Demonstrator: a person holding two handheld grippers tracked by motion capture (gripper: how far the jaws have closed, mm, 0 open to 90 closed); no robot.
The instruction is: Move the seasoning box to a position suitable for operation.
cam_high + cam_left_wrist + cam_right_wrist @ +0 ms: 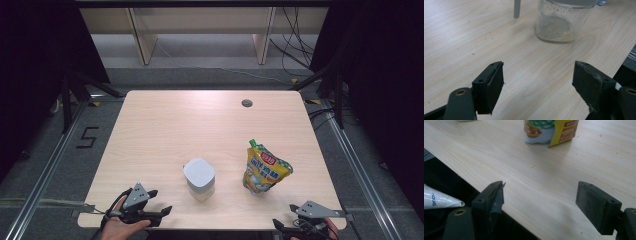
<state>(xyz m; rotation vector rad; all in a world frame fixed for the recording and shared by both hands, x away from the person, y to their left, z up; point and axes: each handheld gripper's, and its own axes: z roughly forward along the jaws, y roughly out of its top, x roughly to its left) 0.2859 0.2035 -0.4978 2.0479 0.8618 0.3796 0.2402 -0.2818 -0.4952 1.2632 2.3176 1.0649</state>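
One glass jar with a white square lid is seen standing upright on the wooden table, near the front edge and slightly left of its middle. One yellow spouted pouch is seen upright to the jar's right, well apart from it, also toward the front edge; its green cap is up and its long axis is roughly vertical, leaning a little.

The jar is found ahead and to the right of the left gripper, which is held low at the front-left corner. In the left gripper view the jar sits beyond the jaws, upper right of centre, with pale residue at its bottom. So a forward reach with a slight rightward slant is judged to be needed from that hand.

The pouch is found ahead and to the left of the right gripper, which is held at the front edge toward the front-right corner. In the right gripper view the pouch base shows past the jaws, above centre.

The left hand is judged nearer the jar, the right hand nearer the pouch.

Both grippers are spread wide; nothing is pinched, only bare tabletop is seen between each pair of jaws.

Count: one jar, one pouch, two grippers. One small round hole is noted near the table's far edge, right of middle.
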